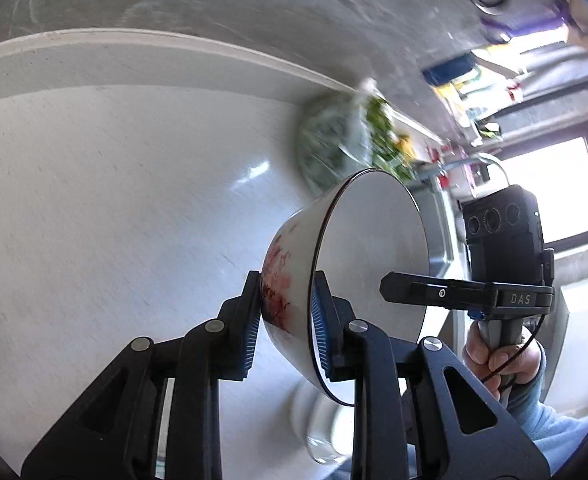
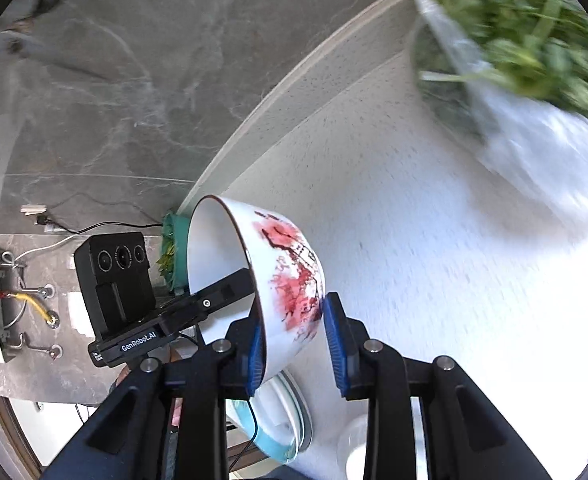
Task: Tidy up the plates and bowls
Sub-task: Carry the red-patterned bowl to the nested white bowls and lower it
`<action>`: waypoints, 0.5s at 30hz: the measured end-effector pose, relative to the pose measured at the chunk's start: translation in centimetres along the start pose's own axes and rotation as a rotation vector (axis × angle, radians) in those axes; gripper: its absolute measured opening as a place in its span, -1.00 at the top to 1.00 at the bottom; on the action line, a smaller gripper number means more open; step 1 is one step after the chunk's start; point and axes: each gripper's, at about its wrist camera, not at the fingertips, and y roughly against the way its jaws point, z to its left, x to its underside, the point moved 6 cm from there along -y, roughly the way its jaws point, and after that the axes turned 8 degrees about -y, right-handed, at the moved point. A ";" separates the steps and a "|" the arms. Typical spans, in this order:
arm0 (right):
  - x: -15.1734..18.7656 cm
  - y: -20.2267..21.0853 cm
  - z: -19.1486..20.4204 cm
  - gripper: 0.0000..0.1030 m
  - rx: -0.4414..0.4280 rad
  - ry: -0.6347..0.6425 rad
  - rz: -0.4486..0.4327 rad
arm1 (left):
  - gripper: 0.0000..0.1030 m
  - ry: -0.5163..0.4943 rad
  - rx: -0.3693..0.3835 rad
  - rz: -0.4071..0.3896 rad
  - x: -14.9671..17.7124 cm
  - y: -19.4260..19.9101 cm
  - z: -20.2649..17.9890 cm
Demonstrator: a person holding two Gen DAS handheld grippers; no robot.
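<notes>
A white bowl [image 1: 369,248] with red blossom painting and a dark rim hangs tipped on its side above the white counter [image 1: 114,220]. My left gripper [image 1: 286,320] is shut on its wall, one pad inside and one outside. From the opposite side, my right gripper [image 2: 297,344] is shut on the same bowl [image 2: 290,276] across its rim. In the left wrist view, a finger of the right gripper [image 1: 413,290] reaches into the bowl's mouth, and a hand [image 1: 493,360] holds its handle. In the right wrist view, a finger of the left gripper [image 2: 214,296] lies inside the bowl.
Under the bowl are stacked plates [image 2: 299,404] with a light-blue bowl [image 2: 272,442], and a clear glass [image 1: 321,440]. A blurred leafy plant in a clear vase [image 2: 533,40] stands on the counter. A small green pot [image 2: 176,248] sits by the grey marble wall [image 2: 114,100]. A steel sink [image 1: 439,232] lies beyond.
</notes>
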 end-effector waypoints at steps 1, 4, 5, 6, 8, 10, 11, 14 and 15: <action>0.9 0.8 -0.3 0.39 -0.005 -0.004 -0.009 | 0.58 -0.004 0.005 0.006 0.7 -0.1 -1.0; 2.9 2.5 -1.1 0.38 -0.005 -0.014 -0.024 | 0.58 -0.022 0.012 0.023 2.7 -0.6 -3.5; 3.8 3.0 -1.5 0.38 -0.007 -0.023 -0.028 | 0.57 -0.029 0.014 0.029 3.4 -0.7 -4.3; 4.4 3.5 -1.9 0.38 -0.007 -0.031 -0.032 | 0.57 -0.033 0.019 0.037 4.4 -0.9 -5.2; 5.7 4.3 -2.6 0.38 -0.007 -0.046 -0.035 | 0.57 -0.038 0.025 0.054 5.8 -1.3 -6.5; 7.0 5.3 -3.4 0.38 -0.003 -0.059 -0.043 | 0.58 -0.040 0.033 0.072 7.4 -1.8 -7.7; 7.5 5.6 -3.6 0.38 -0.001 -0.067 -0.048 | 0.57 -0.041 0.037 0.082 8.3 -2.1 -8.2; 9.1 6.6 -4.6 0.38 0.008 -0.091 -0.056 | 0.58 -0.039 0.050 0.113 10.3 -3.3 -9.6; 9.7 7.0 -5.2 0.37 0.008 -0.100 -0.056 | 0.58 -0.037 0.055 0.121 10.9 -3.7 -10.0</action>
